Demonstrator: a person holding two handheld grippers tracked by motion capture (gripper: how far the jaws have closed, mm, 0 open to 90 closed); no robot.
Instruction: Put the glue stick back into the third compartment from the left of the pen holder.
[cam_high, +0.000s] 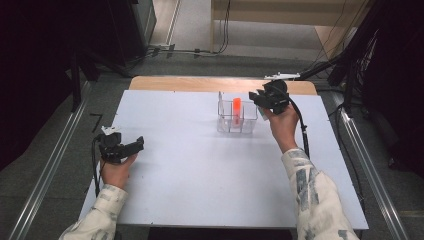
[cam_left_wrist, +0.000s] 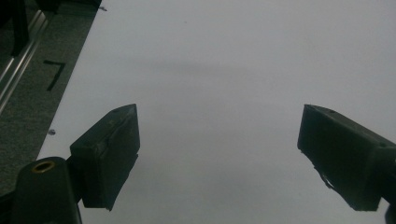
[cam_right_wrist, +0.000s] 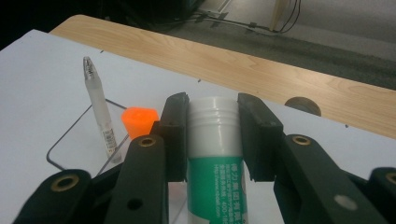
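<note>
My right gripper (cam_right_wrist: 214, 105) is shut on a glue stick (cam_right_wrist: 215, 140) with a white cap and a green label, which stands upright between the jaws. In the high view the right gripper (cam_high: 256, 97) hovers at the right side of a clear plastic holder (cam_high: 250, 126). The holder contains an orange marker (cam_high: 236, 107) and a white pen (cam_high: 220, 102). The same pen (cam_right_wrist: 98, 112) and the marker's orange cap (cam_right_wrist: 139, 120) stand just left of the jaws in the right gripper view. My left gripper (cam_high: 140, 144) rests low at the table's left side, open (cam_left_wrist: 219, 121), with only bare tabletop between its jaws.
The white tabletop (cam_high: 200, 165) ends at a wooden strip (cam_high: 200, 84) along the far edge. Metal rails (cam_high: 55, 165) run along the floor on both sides. Cables and dark equipment (cam_high: 350, 55) stand beyond the far right corner.
</note>
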